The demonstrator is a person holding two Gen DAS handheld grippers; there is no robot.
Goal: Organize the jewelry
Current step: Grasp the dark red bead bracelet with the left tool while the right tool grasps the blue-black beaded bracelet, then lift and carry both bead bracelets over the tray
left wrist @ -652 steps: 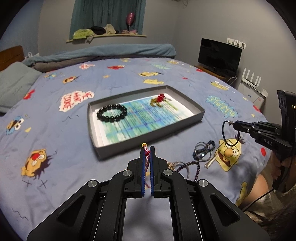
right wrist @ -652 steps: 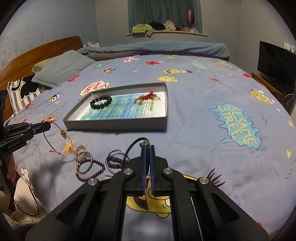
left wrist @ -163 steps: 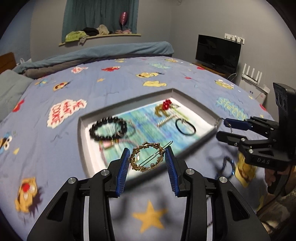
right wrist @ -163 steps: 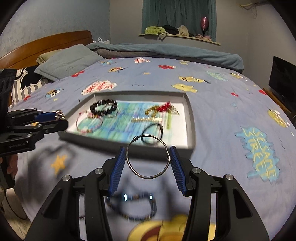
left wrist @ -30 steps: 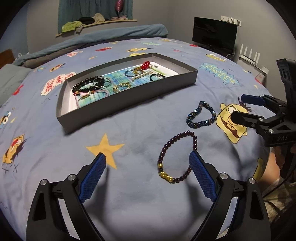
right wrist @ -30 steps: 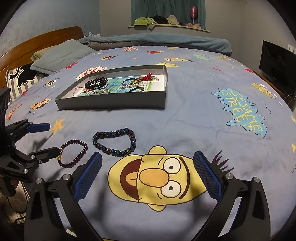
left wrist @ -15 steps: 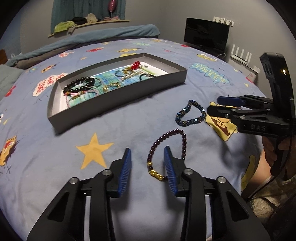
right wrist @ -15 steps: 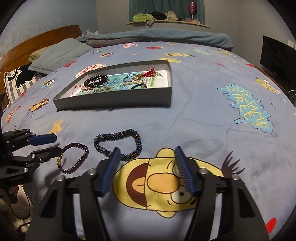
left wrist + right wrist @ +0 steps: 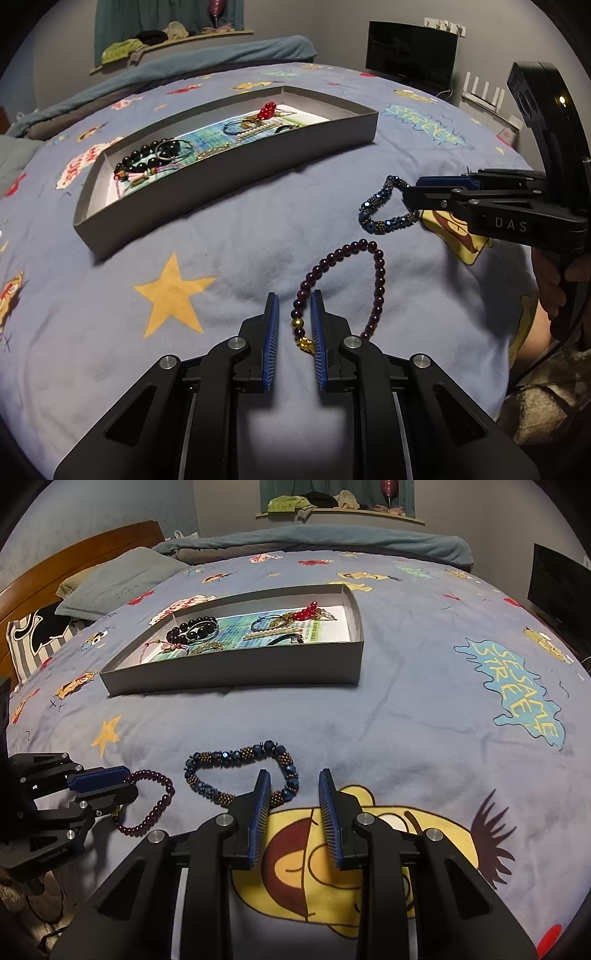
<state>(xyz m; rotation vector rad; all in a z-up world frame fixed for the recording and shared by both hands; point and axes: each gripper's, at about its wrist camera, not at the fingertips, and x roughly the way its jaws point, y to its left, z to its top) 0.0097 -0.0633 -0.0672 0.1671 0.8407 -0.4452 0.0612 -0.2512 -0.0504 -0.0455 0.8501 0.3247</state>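
1. Soft blue cartoon-print bedspread (image 9: 229, 258) covers the bed and carries everything: a grey tray (image 9: 236, 173), already holding several pieces, lies farther up the bed, and two bracelets lie loose on the cloth nearer the person.
2. Left gripper (image 9: 293, 332) is closing around the near side of the purple bead bracelet (image 9: 376, 280), its gold beads between the pads; the pads do not yet look pressed on it.
3. Right gripper (image 9: 293, 797) is closing too, but in its own view the blue beaded bracelet (image 9: 236, 757) lies just past and left of the left pad, with only bedspread between the pads.
4. Risk, as I judge it: the right gripper may shut on cloth or nip only the bracelet's edge, since the beads sit off-centre. On the left, round beads could roll out of a thin pinch, and the soft bedding may bunch up.
5. Left wrist view shows the right gripper (image 9: 417, 190) from the side, its tips right at the blue bracelet's far end; the right wrist view shows the headboard (image 9: 74, 561) and pillows (image 9: 122, 576), unseen from the left.
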